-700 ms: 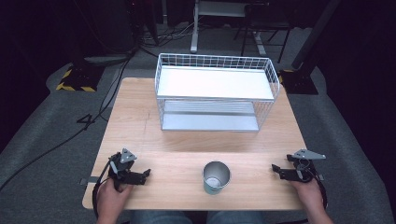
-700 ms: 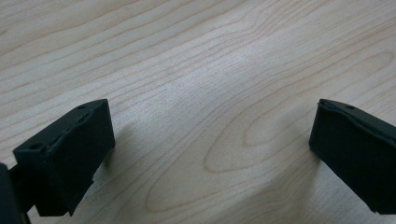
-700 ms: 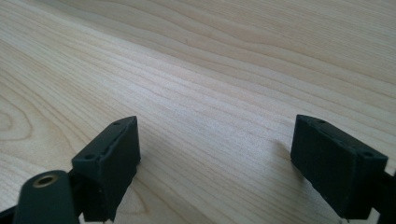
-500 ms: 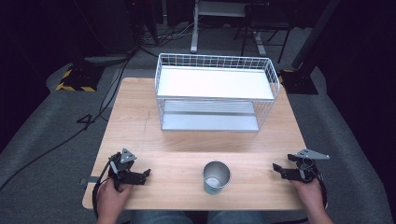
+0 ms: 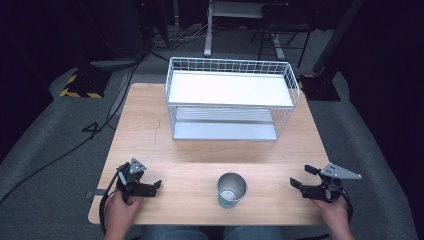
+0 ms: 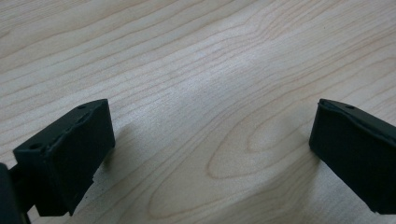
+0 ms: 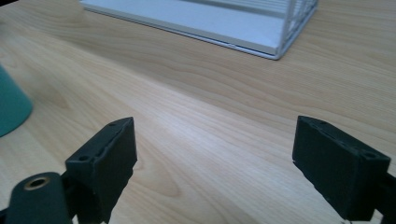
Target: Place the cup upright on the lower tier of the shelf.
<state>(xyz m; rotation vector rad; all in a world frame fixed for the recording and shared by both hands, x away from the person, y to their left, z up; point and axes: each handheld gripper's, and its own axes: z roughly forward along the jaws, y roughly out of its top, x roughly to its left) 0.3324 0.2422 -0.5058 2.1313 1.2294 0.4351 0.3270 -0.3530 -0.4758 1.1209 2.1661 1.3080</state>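
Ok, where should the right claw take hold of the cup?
Probably across the side wall of the cup, coming in level from its right. It stands upright with its mouth open, the right claw is already open and pointing toward it, and bare table lies between them.

A wooden counter (image 5: 150, 130) stands on a grey floor (image 5: 45, 150). At its far middle sits a white wire rack (image 5: 230, 75) with two tiers: a white shelf (image 5: 227, 90) on top and a paler one (image 5: 225, 131) below, resting on the wood. A corner of the lower shelf (image 7: 224, 23) also shows in the right gripper view. Left of the counter, a yellow-and-black striped block (image 5: 77, 87) lies on the floor, with dark cables (image 5: 120, 85) trailing beside it. Behind the rack, in the dark, stands what may be a desk frame with white legs (image 5: 207, 30).
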